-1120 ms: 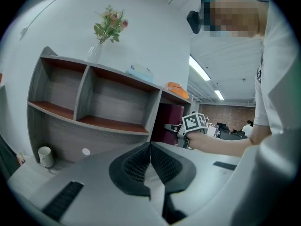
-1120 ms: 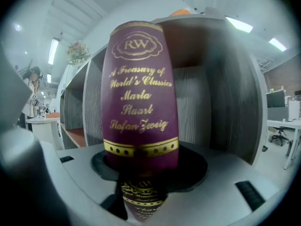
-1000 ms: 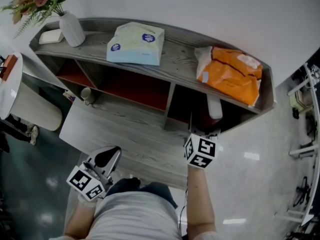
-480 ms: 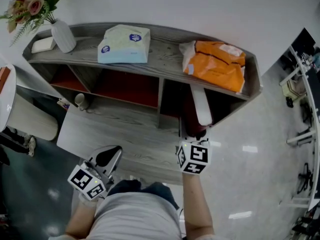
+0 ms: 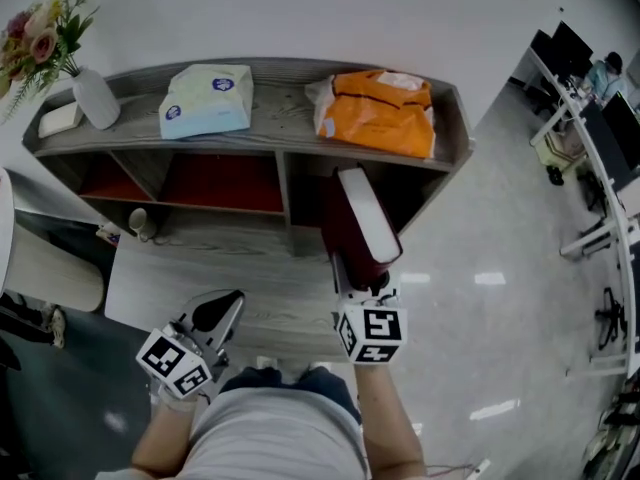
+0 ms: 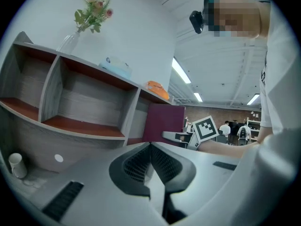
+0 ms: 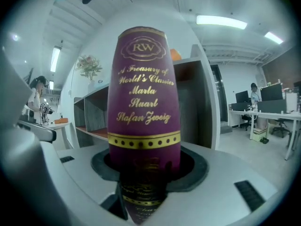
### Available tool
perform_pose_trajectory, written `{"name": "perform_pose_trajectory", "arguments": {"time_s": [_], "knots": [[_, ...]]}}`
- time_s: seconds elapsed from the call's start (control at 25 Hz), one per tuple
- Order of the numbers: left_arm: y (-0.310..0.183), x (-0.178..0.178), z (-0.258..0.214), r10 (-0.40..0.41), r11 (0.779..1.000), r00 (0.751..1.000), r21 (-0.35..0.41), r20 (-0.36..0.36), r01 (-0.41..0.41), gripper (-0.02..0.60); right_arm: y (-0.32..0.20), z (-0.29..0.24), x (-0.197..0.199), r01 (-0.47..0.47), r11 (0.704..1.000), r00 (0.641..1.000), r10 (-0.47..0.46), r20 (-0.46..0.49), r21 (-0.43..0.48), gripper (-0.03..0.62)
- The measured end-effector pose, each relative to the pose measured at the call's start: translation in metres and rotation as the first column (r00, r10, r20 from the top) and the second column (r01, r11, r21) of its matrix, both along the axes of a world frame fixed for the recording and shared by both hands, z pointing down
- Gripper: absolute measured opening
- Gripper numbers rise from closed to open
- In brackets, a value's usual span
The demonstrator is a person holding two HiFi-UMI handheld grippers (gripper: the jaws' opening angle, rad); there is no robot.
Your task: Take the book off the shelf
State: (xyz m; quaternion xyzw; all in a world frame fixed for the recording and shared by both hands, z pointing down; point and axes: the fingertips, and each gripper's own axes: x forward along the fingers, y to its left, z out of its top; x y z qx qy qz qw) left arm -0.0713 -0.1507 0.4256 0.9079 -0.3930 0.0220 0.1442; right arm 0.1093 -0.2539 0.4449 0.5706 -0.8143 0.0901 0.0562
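Arms first: the person's right forearm stretches straight out toward the shelf [image 5: 280,118]. The right gripper [image 5: 360,280] is clamped on the near end of the book [image 5: 362,223]. The jaws stand wide apart because the book fills the gap, spine facing the gripper's camera. The book hangs in the air in front of the shelf's lower right compartment, tilted. Whether its far end is fully clear of the opening is hard to say. The left arm is tucked in low by the person's hip. The left gripper [image 5: 222,310] has its jaws pressed together with nothing between them, pointing at the shelf.

Materials: the book is a thick hardback in a matte plum cover. It has gold script lettering, a gold dotted band across the spine and a white page edge showing on top. The shelf is grey wood-grain board with a curved front and reddish surfaces inside. Along the top there's a soft pale blue tissue pack [image 5: 207,98], a crinkly orange bag [image 5: 380,113] and a ribbed white vase [image 5: 95,98] of flowers [image 5: 40,33]. A small white cup [image 5: 140,223] stands on the lowest ledge. The floor [image 5: 500,298] is glossy and pale.
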Motion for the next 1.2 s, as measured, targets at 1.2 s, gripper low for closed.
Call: {"name": "perform_pose_trajectory", "arguments": {"time_s": [1.2], "knots": [[-0.015,0.12,-0.017,0.389,0.92,0.92,0.062,-0.039,-0.386,0.015,0.118,-0.06,0.049,-0.031,0.995,0.981,0.012,0.195,0.095,0.232]]}}
